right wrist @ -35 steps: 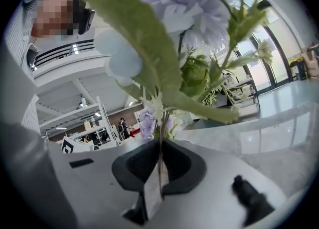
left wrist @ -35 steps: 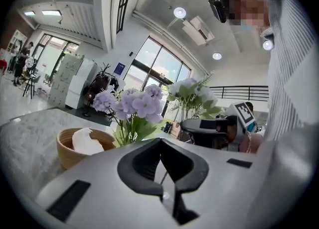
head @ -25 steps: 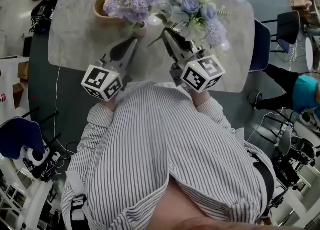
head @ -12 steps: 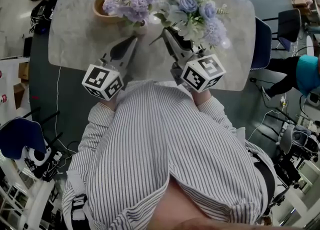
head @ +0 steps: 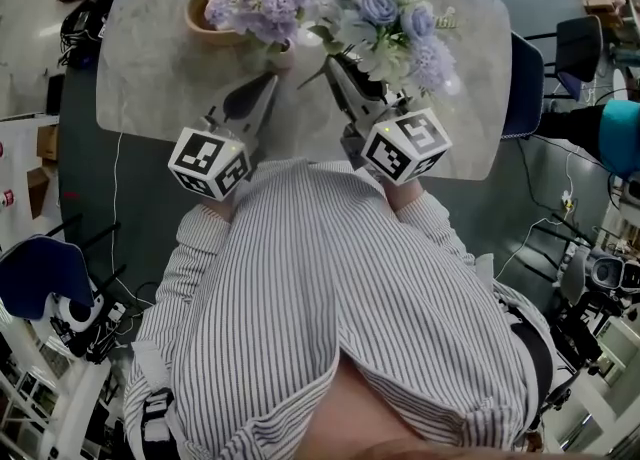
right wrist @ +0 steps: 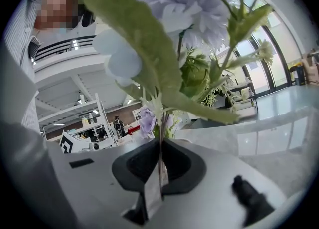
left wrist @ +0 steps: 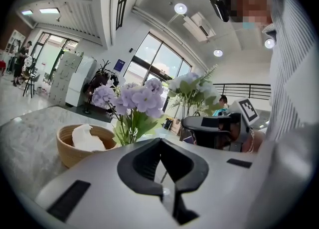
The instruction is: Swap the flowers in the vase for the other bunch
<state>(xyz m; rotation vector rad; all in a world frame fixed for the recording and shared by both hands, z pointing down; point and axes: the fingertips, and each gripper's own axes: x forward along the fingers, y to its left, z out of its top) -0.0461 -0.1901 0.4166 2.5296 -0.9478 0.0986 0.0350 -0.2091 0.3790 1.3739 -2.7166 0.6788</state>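
My right gripper (head: 334, 64) is clamped on the stems of the blue and white bunch (head: 386, 14). In the right gripper view the thin stems run straight down between the two jaws, with a pale tag (right wrist: 152, 193) caught there beside them, and the leaves and a big lilac bloom fill the picture above. From the head view that bunch is held up over the far side of the table (head: 160, 83), with its blooms spreading away from me and to the right. My left gripper (head: 270, 79) is closed, its jaws drawn together at the tip. A thin dark line shows in the slit between them, but I cannot tell what it is. This gripper points at the purple flowers (head: 262, 0), which stand just ahead of it in the left gripper view, green leaves below the heads. They rise from the vase (head: 284, 56), of which I see only a small pinkish part under the blooms, right at my left gripper's tip. The two bunches sit side by side, their outer leaves close together. To the left of the purple flowers a wooden bowl (head: 198, 20) rests on the table with something white (left wrist: 85, 137) lying in it. My striped shirt (head: 330, 298) fills the lower half of the head view.
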